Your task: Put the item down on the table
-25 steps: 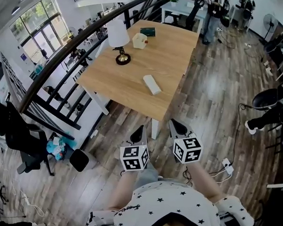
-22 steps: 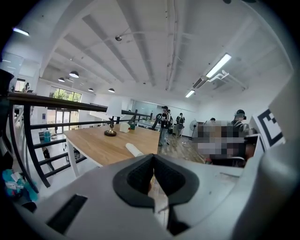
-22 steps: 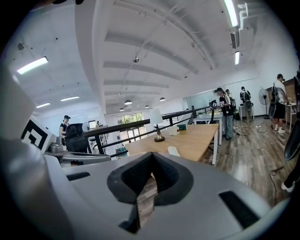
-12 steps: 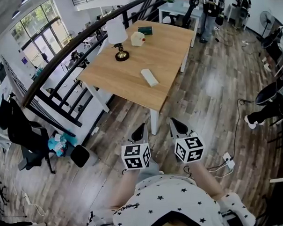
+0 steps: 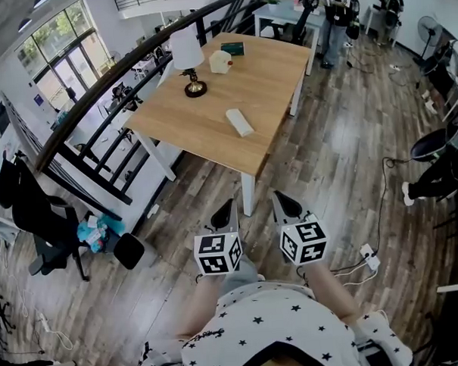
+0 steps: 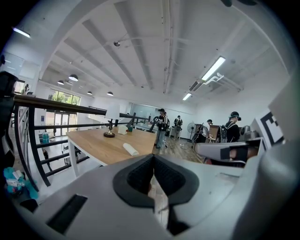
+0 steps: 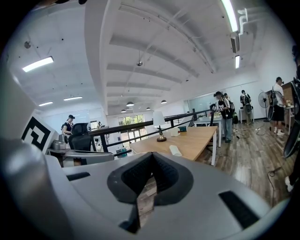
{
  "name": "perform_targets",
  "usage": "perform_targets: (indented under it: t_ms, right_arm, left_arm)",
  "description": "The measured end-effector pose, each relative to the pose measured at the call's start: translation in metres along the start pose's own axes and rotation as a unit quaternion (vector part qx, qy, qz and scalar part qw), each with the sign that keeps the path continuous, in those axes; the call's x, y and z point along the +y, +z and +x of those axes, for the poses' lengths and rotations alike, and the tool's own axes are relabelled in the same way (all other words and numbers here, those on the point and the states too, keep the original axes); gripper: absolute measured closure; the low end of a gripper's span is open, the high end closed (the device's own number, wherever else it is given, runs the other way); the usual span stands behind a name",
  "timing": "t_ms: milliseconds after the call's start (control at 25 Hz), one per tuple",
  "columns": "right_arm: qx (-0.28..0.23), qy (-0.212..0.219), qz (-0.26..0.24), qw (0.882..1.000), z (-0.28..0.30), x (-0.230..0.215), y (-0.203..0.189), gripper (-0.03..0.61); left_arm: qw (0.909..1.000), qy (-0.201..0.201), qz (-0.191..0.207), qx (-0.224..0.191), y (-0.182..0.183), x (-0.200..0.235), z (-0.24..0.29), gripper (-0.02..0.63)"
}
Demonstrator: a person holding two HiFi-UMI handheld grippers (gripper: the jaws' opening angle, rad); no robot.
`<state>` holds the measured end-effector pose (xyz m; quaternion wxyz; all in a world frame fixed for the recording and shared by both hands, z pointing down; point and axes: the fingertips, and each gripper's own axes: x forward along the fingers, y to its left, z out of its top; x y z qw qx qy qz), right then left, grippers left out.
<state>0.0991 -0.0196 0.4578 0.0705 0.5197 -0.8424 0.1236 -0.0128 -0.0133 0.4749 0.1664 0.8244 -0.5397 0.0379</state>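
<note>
A white oblong item [image 5: 239,122] lies flat on the wooden table [image 5: 210,103], near its front right edge. It also shows in the left gripper view as a small white item [image 6: 131,149] and in the right gripper view [image 7: 175,150]. Both grippers hover over the wooden floor, well short of the table's near corner. My left gripper [image 5: 225,213] [image 6: 153,157] is shut with nothing in it. My right gripper [image 5: 285,205] [image 7: 152,154] is shut and empty as well. The two point side by side toward the table.
A table lamp [image 5: 187,60], a cream object [image 5: 221,61] and a green box [image 5: 233,48] stand at the table's far end. A black railing [image 5: 97,123] runs along the left. People [image 5: 334,14] stand beyond the table. Cables and a power strip [image 5: 366,256] lie at the right.
The table sits a little farther off and higher in the head view than a second ago. Both grippers stay shut and side by side.
</note>
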Motion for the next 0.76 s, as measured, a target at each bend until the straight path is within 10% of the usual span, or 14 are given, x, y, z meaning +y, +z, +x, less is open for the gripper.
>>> perform_targets:
  t_ms: [760]
  right_arm:
    - [-0.005, 0.013, 0.011, 1.0, 0.006, 0.0058, 0.001, 0.584]
  left_arm:
    - [1.0, -0.004, 0.003, 0.001, 0.0006, 0.0052, 0.0022, 0.601]
